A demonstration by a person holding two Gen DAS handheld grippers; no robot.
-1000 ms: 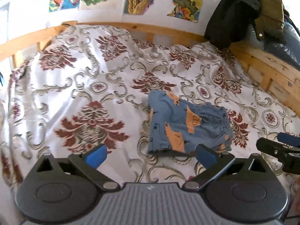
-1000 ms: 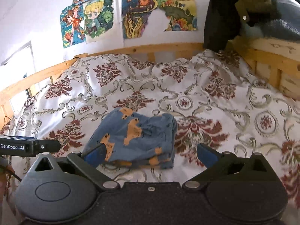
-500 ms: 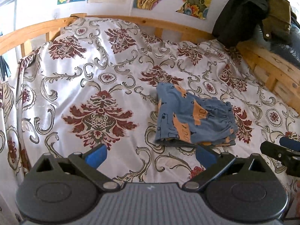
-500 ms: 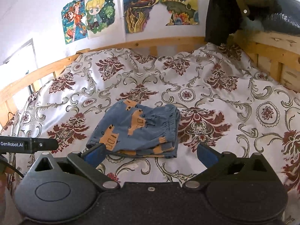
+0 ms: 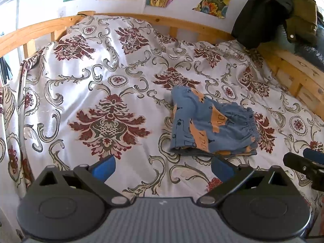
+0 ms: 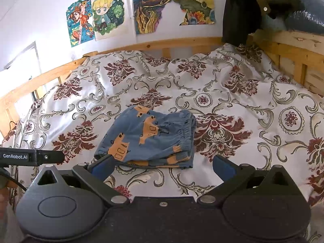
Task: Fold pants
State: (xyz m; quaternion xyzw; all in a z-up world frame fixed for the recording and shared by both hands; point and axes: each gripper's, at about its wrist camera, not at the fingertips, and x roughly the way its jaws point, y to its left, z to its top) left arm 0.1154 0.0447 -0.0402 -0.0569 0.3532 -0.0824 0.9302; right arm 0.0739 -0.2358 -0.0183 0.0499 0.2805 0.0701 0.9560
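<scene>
Lying folded into a compact stack on the bed, the blue pants [image 5: 212, 125] with orange vehicle prints rest on the white bedspread [image 5: 113, 77], which carries dark red damask medallions and grey-green scrolls. In the left wrist view the pants sit right of centre, their gathered elastic waistband on the right edge and the layered fold edges facing the near side; in the right wrist view the same stack [image 6: 149, 137] lies just left of centre. The left hand-held gripper [image 5: 163, 167] hovers at the near edge with its blue-padded fingers spread wide and nothing between them; its right pad is just beside the near edge of the pants, though contact cannot be told. The right hand-held gripper [image 6: 162, 167] is likewise spread and empty, its left pad overlapping the near-left corner of the stack in the picture. Each gripper shows at the side of the other's view: the right one at the far right of the left view [image 5: 305, 167], the left one, marked GenRobot.AI, at the left of the right view [image 6: 30, 157]. A wooden bed rail [image 6: 162, 44] runs along the far side, colourful drawings [image 6: 141, 10] hang on the white wall above it, and a dark jacket [image 5: 273, 10] is draped at the far right corner.
</scene>
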